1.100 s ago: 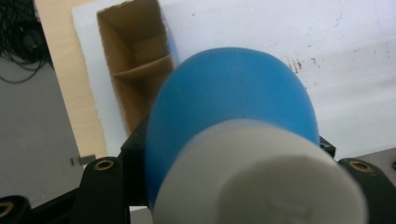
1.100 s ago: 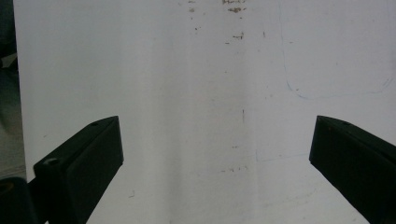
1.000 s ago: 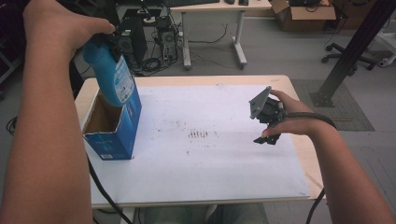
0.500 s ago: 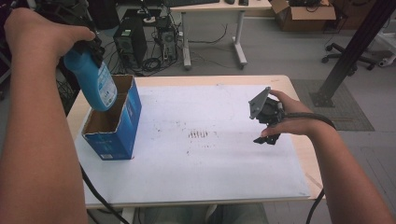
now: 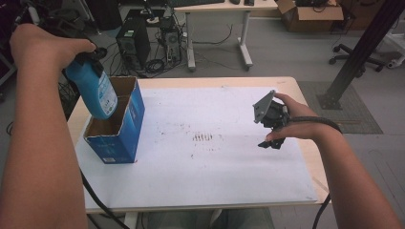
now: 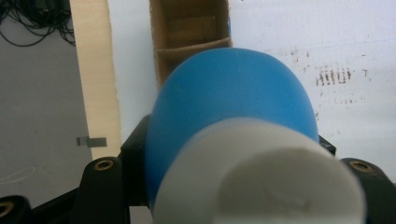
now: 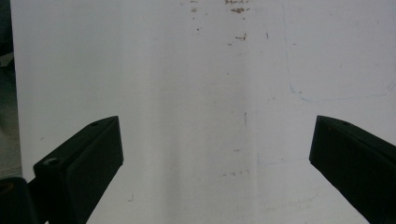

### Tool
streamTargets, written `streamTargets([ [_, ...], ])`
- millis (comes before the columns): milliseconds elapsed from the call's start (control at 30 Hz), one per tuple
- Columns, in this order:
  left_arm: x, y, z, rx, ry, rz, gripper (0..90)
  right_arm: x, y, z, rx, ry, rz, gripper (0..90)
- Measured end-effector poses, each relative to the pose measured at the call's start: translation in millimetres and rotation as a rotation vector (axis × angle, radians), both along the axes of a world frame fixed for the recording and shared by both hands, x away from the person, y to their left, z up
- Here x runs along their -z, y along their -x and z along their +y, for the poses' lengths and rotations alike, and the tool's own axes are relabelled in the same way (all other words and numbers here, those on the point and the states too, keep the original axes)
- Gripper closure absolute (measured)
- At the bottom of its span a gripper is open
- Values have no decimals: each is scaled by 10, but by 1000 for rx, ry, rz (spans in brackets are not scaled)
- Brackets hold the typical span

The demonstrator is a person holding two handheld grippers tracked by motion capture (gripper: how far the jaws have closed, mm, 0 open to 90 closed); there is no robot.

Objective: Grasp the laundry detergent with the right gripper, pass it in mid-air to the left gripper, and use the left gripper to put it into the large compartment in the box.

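My left gripper is shut on a blue bottle with a pale label. It holds the bottle tilted, base down, over the open top of a blue cardboard box at the table's left side. In the left gripper view the bottle sits between the jaws of the left gripper, its white top nearest the camera and the box's brown inside beyond. At the table's right side my right gripper hovers just above the white mat. The right gripper stands open and holds nothing.
The white mat carries small brown stains at its middle. The wooden table edge runs close to the right hand. Beyond the table are computer towers, floor cables, a desk, a black post and an office chair.
The left hand has carried the bottle leftward and a little lower, so its base now hangs at the box's opening. The right hand has stayed put.
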State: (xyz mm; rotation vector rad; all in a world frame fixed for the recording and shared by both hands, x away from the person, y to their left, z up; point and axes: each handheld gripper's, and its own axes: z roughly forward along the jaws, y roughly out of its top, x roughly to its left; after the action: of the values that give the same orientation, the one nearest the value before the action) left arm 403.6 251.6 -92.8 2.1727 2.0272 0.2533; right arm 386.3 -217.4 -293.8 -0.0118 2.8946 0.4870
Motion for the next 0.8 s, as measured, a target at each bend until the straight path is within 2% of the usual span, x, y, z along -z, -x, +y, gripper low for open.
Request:
streamTargets([
  [367, 275, -56, 108, -26, 5, 13, 387, 6, 34, 49, -8, 10, 3, 29],
  [800, 542, -106, 133, -36, 7, 29, 387, -11, 54, 17, 4, 15, 6, 29],
])
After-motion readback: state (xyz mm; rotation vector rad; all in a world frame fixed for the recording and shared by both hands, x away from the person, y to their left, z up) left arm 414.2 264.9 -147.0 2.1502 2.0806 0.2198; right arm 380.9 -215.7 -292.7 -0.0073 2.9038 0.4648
